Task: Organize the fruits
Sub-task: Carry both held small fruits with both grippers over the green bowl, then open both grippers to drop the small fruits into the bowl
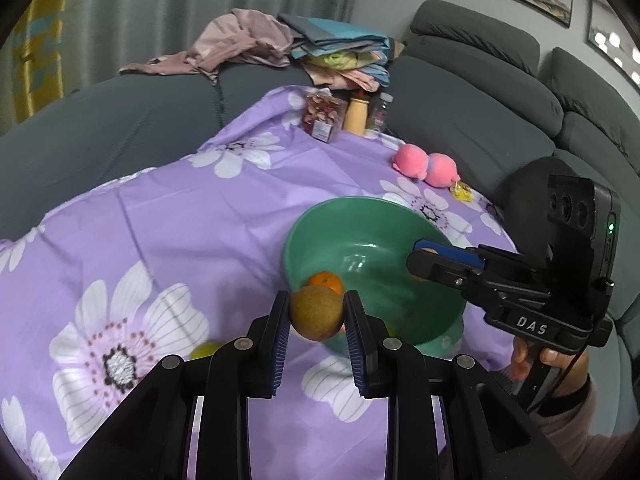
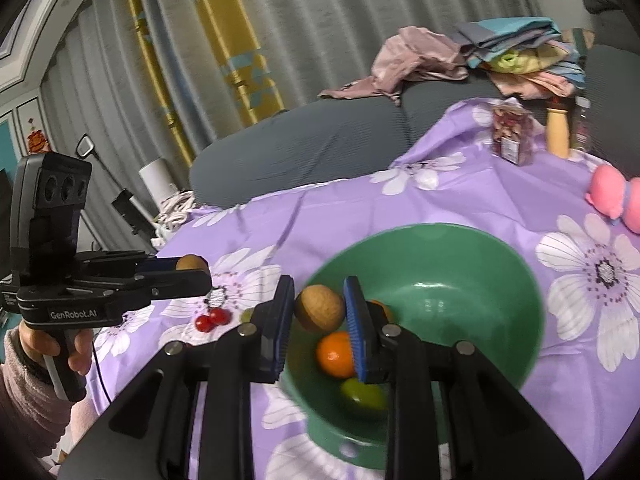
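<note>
inside green bowl (image 2: 500, 248), two fruits

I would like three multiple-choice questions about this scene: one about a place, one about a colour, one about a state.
1. Where do the red cherries lie?
A. in the bowl
B. on the purple cloth
C. on the sofa

2. What colour is the bowl?
A. green
B. white
C. blue

3. What does the left gripper hold?
A. nothing
B. a bottle
C. a brown round fruit

Answers:
1 B: the cherries rest on the flowered cloth, outside the bowl.
2 A: the bowl is green.
3 C: the left gripper is closed on a brown round fruit.
</note>
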Demonstrator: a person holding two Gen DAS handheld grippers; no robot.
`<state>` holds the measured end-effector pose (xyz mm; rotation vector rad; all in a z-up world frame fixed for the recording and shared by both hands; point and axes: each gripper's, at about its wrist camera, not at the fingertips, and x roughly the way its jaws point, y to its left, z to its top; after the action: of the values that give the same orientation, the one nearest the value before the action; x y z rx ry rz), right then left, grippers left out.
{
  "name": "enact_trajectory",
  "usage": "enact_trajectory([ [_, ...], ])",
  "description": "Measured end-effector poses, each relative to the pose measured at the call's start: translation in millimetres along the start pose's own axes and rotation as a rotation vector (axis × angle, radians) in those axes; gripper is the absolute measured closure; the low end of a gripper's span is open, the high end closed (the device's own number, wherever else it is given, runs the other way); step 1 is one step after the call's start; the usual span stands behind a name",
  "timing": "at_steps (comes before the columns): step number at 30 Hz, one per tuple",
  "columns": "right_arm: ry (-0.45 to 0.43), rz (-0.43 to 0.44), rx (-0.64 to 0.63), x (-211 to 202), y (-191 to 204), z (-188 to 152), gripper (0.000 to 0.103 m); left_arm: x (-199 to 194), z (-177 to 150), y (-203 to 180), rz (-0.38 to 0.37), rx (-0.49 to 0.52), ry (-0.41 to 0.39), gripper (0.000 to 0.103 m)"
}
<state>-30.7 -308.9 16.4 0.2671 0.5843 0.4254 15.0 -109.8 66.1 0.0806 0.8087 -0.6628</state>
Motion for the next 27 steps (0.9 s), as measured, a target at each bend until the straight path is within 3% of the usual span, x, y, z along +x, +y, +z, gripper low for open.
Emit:
enact_trajectory([
  [15, 0.043, -0.091, 0.020, 8, -24, -15, 0.077, 38, 8, -20, -0.005, 0.051, 0.086, 0.076],
  [27, 0.056, -0.108, 0.029, 8, -30, -17, 0.077, 51, 9, -24, 0.005, 0.063, 0.125, 0.076],
])
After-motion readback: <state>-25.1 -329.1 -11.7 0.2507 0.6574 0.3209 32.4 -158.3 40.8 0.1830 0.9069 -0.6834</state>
